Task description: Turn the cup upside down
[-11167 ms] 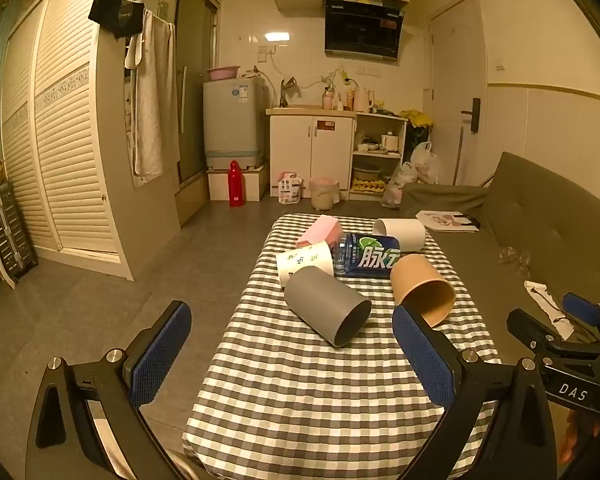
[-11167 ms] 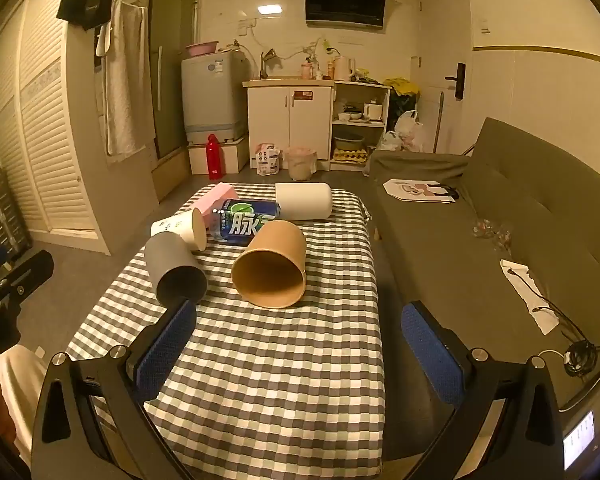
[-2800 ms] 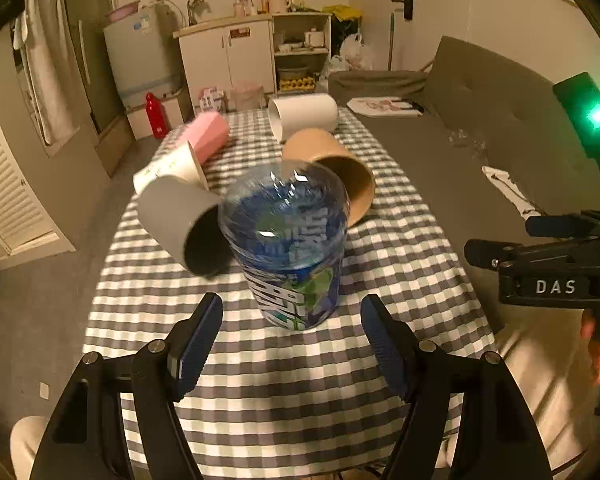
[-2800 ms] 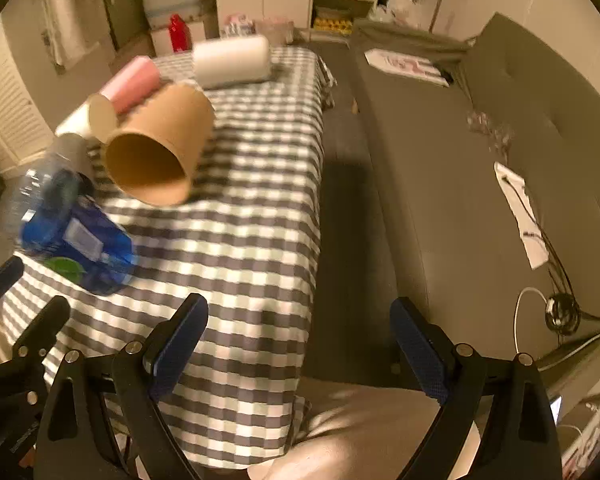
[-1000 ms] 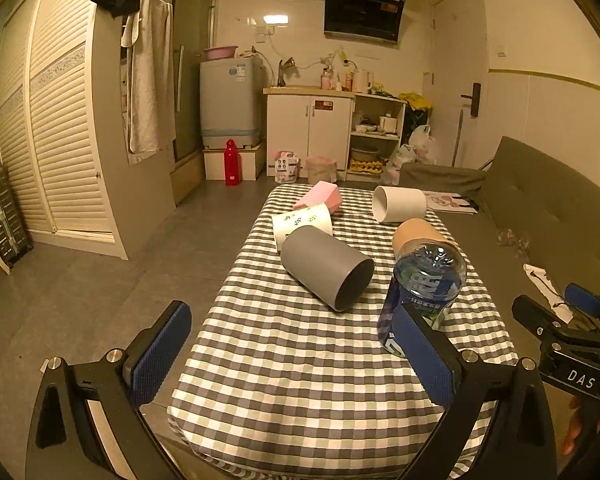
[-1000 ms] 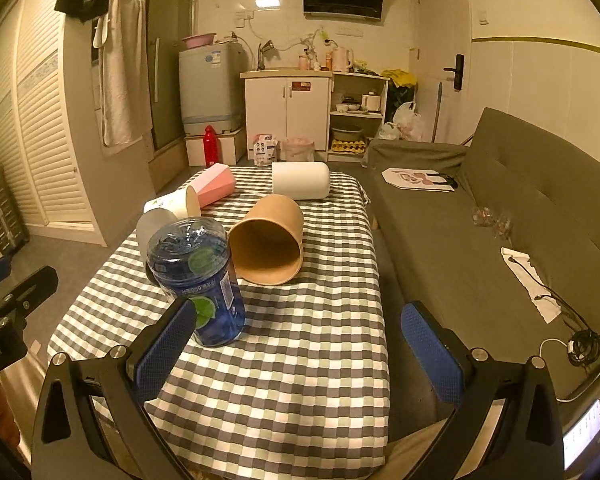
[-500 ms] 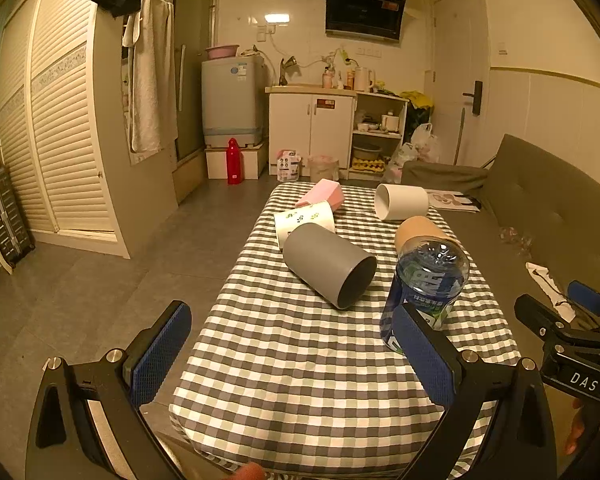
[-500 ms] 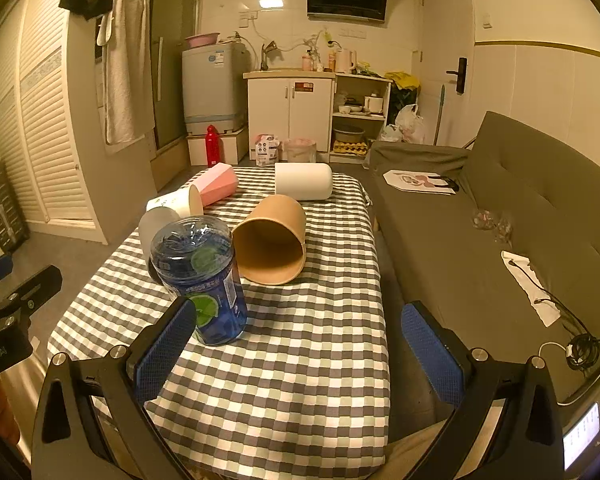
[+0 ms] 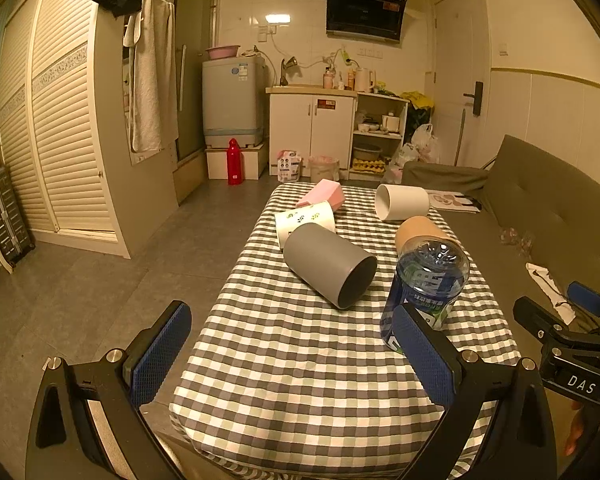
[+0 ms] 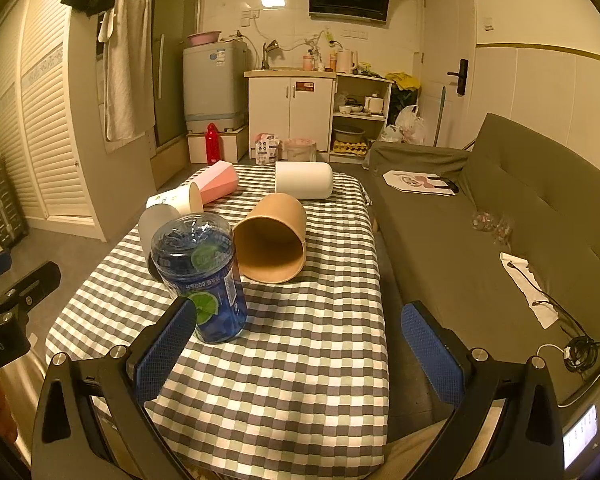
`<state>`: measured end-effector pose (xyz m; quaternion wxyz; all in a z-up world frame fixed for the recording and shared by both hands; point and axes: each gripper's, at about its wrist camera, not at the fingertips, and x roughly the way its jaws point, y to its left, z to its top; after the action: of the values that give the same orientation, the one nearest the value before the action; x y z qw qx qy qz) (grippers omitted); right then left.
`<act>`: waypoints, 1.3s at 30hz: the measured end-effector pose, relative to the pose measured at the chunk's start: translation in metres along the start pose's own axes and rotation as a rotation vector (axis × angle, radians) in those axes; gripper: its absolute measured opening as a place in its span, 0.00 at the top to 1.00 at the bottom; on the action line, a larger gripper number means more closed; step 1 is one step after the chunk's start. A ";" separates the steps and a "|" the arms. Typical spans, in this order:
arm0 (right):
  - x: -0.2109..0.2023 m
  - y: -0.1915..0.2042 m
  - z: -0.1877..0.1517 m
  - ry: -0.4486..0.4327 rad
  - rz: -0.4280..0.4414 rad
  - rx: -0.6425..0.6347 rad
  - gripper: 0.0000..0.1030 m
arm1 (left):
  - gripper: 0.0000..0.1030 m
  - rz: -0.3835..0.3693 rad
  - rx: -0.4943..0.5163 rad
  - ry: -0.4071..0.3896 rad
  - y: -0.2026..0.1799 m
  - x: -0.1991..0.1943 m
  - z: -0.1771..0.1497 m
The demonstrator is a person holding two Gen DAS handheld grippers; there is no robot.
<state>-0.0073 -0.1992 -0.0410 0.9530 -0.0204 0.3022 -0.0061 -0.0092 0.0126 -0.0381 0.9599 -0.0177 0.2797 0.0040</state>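
A clear blue printed cup stands on the checkered tablecloth with its base up and mouth down. Around it, all lying on their sides, are a grey cup, a brown cup, a white cup, a pink cup and a leaf-print cup. My left gripper hovers open over the table's near edge, holding nothing. My right gripper is open too, to the right of the blue cup.
A grey-green sofa runs along the table's right side, with a cable and paper on its seat. Open floor lies left of the table. Cabinets and a washing machine stand at the far wall.
The blue cup, lying on its side among the others 11 s ago, now stands base-up near the front. Both grippers have drawn back from it and barely moved in the last second.
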 end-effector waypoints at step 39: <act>0.003 0.000 -0.004 0.013 0.003 -0.010 0.00 | 0.00 0.003 -0.015 0.002 0.008 -0.003 -0.001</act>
<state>-0.0069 -0.1997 -0.0458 0.9509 -0.0245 0.3085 -0.0032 -0.0125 0.0206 -0.0378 0.9595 -0.0246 0.2806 0.0074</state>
